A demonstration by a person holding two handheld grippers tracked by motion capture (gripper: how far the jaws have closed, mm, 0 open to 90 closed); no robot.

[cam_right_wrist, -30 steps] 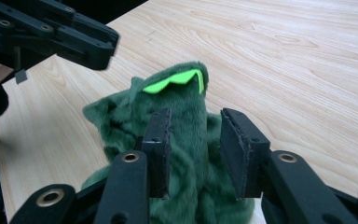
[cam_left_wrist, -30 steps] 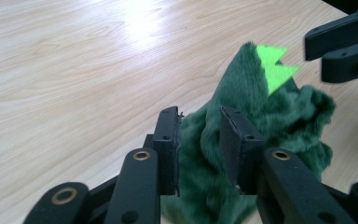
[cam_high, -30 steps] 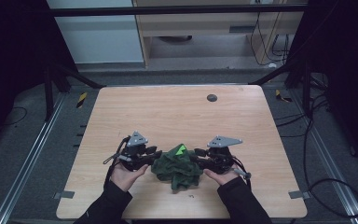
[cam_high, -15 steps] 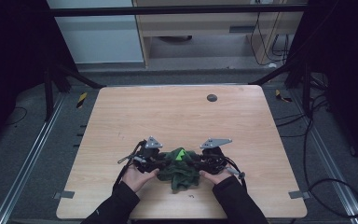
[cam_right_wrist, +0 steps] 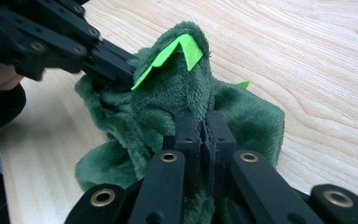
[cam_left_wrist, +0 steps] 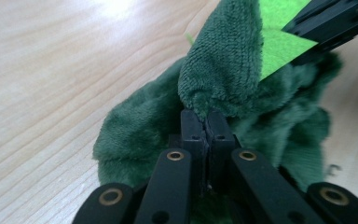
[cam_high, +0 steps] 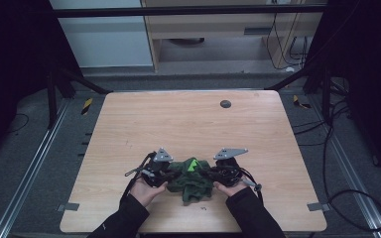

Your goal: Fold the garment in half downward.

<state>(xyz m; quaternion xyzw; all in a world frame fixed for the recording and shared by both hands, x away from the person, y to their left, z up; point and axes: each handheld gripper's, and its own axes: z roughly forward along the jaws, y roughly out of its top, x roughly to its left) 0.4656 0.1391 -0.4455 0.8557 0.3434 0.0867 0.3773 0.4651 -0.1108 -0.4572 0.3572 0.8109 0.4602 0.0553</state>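
Observation:
A dark green plush cloth lies bunched near the table's front edge, with a bright green patch on top. My left gripper is at its left side and my right gripper at its right. In the left gripper view the jaws have just been closing and now pinch a fold of the cloth. In the right gripper view the jaws have likewise just been closing and press on a raised fold. The left gripper grips beside the green patch.
The wooden table stretches away beyond the cloth, with a small dark round disc near its far edge. Black frame posts and cables stand on the floor around it.
Both hands have moved inward to the cloth's two sides. Both pairs of jaws have closed on folds of it, and the cloth is bunched tighter between them.

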